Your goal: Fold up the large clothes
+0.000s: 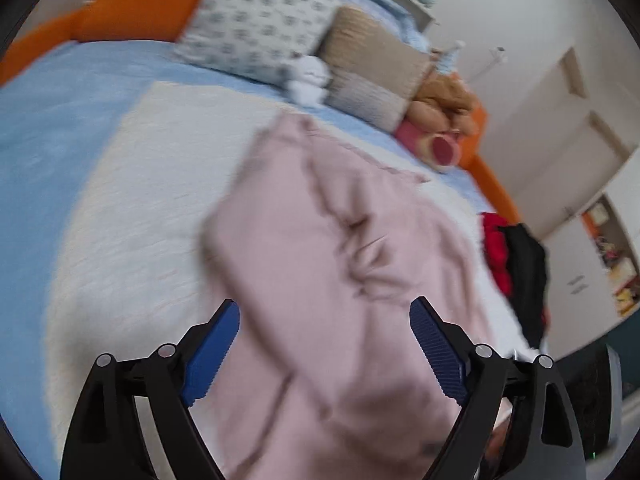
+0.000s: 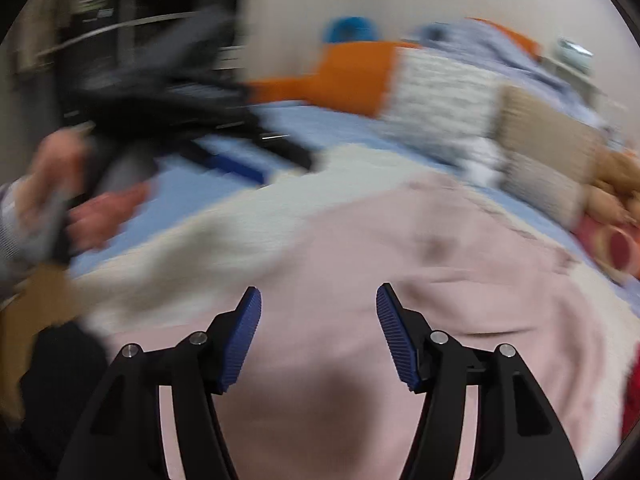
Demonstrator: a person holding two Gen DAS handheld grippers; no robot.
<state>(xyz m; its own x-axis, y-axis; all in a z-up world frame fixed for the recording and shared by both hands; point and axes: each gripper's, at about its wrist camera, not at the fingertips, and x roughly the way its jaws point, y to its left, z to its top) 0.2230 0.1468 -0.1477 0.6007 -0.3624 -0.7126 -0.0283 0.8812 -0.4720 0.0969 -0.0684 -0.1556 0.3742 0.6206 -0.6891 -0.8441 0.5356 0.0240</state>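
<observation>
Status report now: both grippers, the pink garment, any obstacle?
Left gripper open, right gripper open, both empty. Pink garment rumpled on white blanket. Red-and-black clothes beside it, not blocking.

Each gripper (image 1: 324, 316) (image 2: 319, 302) has black arms, silver screws and ribbed blue pads (image 1: 212, 354).

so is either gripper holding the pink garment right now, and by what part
Nothing is held. The left gripper and right gripper are both open above the pink garment, with no cloth between their fingers.
</observation>
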